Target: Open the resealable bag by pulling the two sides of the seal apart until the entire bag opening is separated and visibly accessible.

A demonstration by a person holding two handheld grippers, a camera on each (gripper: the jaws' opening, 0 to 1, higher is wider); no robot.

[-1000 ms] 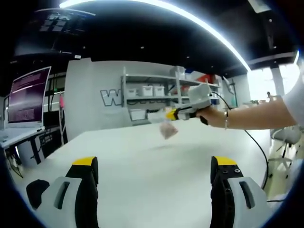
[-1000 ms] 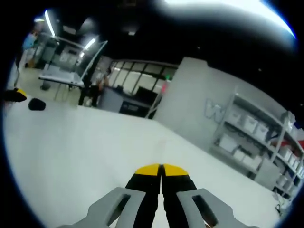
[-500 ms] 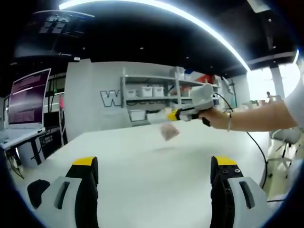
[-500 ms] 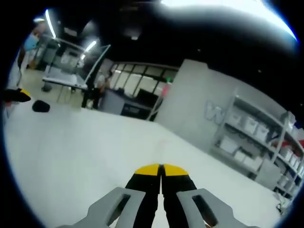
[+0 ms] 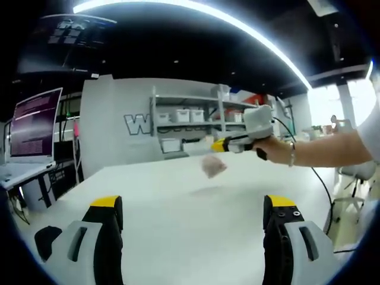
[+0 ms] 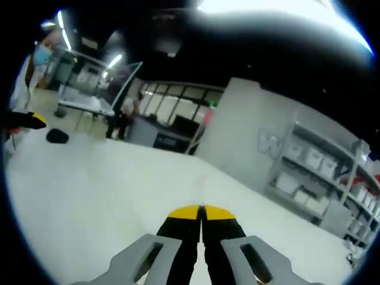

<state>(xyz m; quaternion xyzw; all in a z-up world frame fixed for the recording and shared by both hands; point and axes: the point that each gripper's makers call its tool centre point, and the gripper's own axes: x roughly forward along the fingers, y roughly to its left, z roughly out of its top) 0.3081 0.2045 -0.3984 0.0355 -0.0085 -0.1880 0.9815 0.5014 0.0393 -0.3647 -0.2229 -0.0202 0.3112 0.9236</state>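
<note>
Left gripper (image 5: 193,208) hangs low over the white tabletop (image 5: 178,202), its two yellow-tipped jaws spread wide apart with nothing between them. Farther along the tabletop in the left gripper view, the right gripper (image 5: 218,145) is held up in the air by a hand (image 5: 270,147) on an outstretched bare arm with a bracelet at the wrist. From its tip dangles the resealable bag (image 5: 213,166), small, pinkish and translucent, clear of the tabletop with a faint shadow beneath it. The bag's seal is too small to tell whether it is apart or closed.

In the right gripper view, the right gripper (image 6: 202,209) has its jaws clenched together, yellow tips touching; the bag itself is not discernible between them here. Far left in that view a yellow jaw tip of the left gripper (image 6: 35,120) pokes in, with a dark round object (image 6: 57,136) lying just beside it on the tabletop. The same dark object (image 5: 46,238) sits by the left jaw in the left gripper view.

Background: shelving (image 5: 196,119) with white bins against a grey wall, a lit monitor (image 5: 35,124) at the left.
</note>
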